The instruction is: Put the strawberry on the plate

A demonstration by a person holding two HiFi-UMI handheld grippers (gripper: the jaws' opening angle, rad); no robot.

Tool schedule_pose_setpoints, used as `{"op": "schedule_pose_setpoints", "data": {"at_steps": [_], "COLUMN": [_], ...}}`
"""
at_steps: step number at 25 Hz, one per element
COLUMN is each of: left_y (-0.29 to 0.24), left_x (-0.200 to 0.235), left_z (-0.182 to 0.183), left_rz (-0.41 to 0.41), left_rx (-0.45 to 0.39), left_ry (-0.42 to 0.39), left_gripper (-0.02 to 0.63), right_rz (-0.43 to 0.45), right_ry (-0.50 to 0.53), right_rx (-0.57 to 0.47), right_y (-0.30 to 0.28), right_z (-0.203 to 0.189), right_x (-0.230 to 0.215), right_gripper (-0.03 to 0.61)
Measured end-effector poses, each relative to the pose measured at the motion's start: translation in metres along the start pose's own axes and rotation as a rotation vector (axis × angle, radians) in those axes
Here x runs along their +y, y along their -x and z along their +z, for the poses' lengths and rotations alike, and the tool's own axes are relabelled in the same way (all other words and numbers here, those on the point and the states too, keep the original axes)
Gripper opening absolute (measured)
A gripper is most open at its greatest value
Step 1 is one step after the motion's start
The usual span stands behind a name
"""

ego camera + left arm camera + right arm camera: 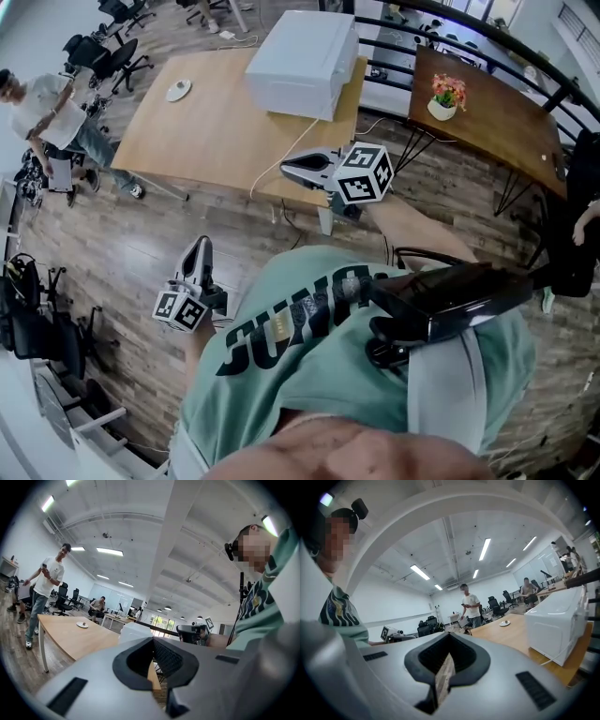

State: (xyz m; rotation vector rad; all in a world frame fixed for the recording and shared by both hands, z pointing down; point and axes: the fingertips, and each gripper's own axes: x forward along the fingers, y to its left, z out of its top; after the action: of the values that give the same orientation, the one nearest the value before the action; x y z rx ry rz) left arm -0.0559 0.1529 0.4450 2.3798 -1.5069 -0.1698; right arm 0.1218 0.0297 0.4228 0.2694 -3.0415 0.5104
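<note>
**Wood all round — both tongs closed, plate far off on the table**

Wood-plank floor (141,234) fills most of the head view. On it stands a long pale wooden table (206,131), seen from above and ahead of the person. At that table's far right end sits a big white box-shaped appliance (305,52), and a pale cable (279,157) runs from it over the near edge. To the right, apart from it, stands a darker table (497,122) on thin black legs. It carries a small white pot of pink and orange flowers (446,97). At the far left a person in a white T-shirt (47,108) stands on the floor, with black office chairs (103,52) behind.

The wearer's green shirt with dark lettering (309,375) takes up the lower middle of the view.

The right tongs (284,164) are held level over the near edge of the pale table, pointing left. Their jaws are pressed together with nothing between them; only a thin slit shows floor beneath. The left tongs (201,244) hang lower over the floor, beside the shirt, pointing away from the body. They too are fully closed and empty.

The plate (187,87) — small, white — lies on the pale table's far left part, well apart from both tongs. A dark speck (83,623) rests on it, too small to tell whether it is the strawberry.
</note>
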Motion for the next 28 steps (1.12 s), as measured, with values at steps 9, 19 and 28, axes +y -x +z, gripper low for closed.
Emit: {"op": "schedule_pose_setpoints", "data": {"at_steps": [9, 19, 28], "left_y": [-0.0009, -0.0024, -0.0043], "left_x": [0.0041, 0.0002, -0.0006], "left_z": [-0.0002, 0.0022, 0.0051], "left_rz": [-0.027, -0.029, -0.024], "left_rx": [-0.009, -0.007, -0.002], "left_ry": [0.001, -0.003, -0.007], "left_gripper": [0.002, 0.002, 0.002], "right_rz": [-0.019, -0.030, -0.025], "right_ry": [0.013, 0.056, 0.058], "right_rx": [0.001, 0.013, 0.024], "right_y": [0.0019, 0.0082, 0.0076], "right_z": [0.0040, 0.0038, 0.0044], "right_x": [0.0024, 0.0040, 0.0030], "right_gripper": [0.006, 0.006, 0.006]}}
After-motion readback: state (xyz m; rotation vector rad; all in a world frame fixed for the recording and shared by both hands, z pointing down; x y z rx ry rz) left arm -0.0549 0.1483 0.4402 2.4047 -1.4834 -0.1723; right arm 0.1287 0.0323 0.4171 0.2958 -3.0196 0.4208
